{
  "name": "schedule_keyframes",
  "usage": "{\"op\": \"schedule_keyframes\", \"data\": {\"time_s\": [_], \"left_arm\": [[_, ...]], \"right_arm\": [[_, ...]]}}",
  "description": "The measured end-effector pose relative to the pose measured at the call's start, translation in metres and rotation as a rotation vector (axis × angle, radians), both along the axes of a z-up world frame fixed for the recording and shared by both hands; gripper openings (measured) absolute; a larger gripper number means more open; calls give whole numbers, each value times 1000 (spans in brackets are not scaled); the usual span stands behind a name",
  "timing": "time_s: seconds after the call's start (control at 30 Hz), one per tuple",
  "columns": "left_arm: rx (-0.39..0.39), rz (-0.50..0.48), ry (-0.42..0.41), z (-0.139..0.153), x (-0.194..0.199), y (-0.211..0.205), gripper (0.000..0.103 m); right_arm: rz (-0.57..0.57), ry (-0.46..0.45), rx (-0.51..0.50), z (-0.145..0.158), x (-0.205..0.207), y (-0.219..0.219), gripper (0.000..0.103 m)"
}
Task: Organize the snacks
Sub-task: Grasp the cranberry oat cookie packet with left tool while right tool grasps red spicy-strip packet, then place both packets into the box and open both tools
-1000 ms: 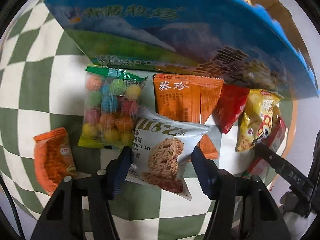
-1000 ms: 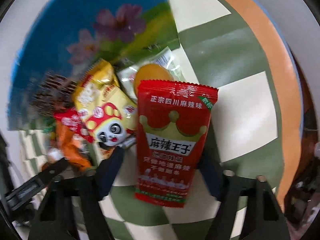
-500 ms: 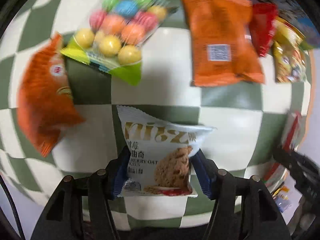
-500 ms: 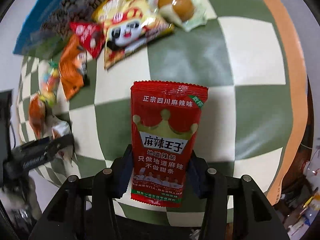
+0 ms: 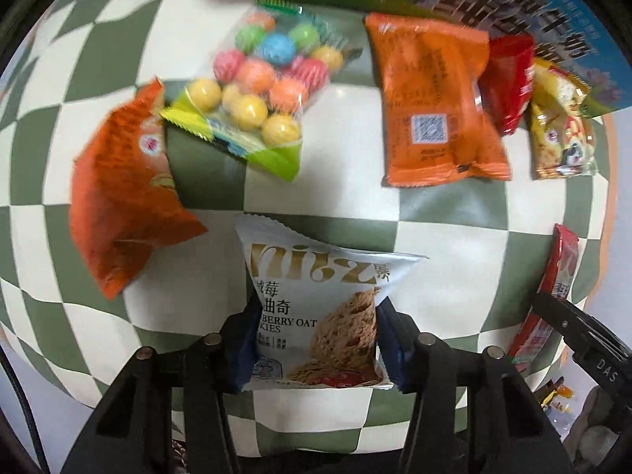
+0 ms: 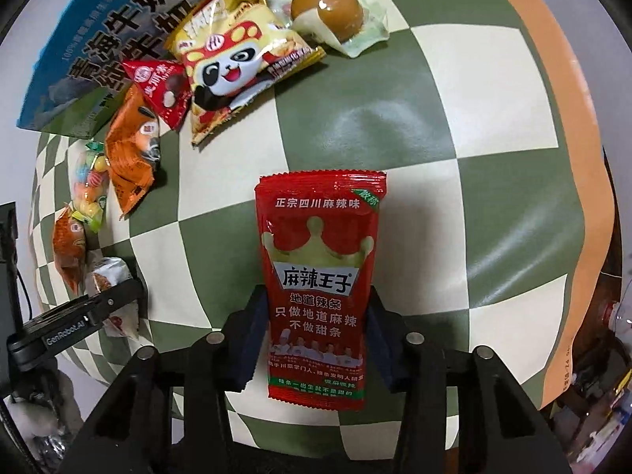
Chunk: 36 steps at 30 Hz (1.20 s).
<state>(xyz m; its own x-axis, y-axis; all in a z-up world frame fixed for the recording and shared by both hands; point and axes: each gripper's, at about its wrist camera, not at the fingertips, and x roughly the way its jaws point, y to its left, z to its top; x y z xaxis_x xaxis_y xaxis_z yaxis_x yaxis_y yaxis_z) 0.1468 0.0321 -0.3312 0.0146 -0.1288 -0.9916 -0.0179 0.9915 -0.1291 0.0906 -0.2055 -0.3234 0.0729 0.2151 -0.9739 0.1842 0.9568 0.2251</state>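
Both packets have come up off the pile within the last second: the left tongs (image 5: pixel 316 345) are clamped on the white oat cookie packet (image 5: pixel 316 308), low center of the left view, and the right tongs (image 6: pixel 314 339) on the red spicy strip packet (image 6: pixel 320 280), low center of the right view. Lifted and pulled back, each looks ready to carry to the blue milk carton box (image 6: pixel 110 31) at upper left. Left on the checkered counter (image 6: pixel 395 118): candy ball bag (image 5: pixel 260 87), 2 orange packets, panda snack bag (image 6: pixel 233 63), wrapped egg (image 6: pixel 328 12). These crowd the box's near side.
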Motion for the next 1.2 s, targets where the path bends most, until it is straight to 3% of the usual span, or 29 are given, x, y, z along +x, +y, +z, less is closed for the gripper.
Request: {"op": "schedule_keyframes", "data": {"time_s": [0.2,0.43,0.6,0.8,0.97,1.2], "left_arm": [[-42,-2,-56,40,1,-2,49],[-130,-37,-169,114,8,-18,49],[-182,-90,-256,169,46,-24,49],[-128,-130,-363,220,101,-36,49],[-62,-133,-382,230,157,-34,49],[5,-101,-298,193,235,-22,49]], "right_arm": [[-27,-48,67,26,-4,0,46],[-3,-183,145,95,9,4,46],[46,-288,173,152,39,6,46],[100,-387,135,209,100,0,46],[117,-426,48,230,163,-7,46],[142,-377,-59,217,247,-14,46]]}}
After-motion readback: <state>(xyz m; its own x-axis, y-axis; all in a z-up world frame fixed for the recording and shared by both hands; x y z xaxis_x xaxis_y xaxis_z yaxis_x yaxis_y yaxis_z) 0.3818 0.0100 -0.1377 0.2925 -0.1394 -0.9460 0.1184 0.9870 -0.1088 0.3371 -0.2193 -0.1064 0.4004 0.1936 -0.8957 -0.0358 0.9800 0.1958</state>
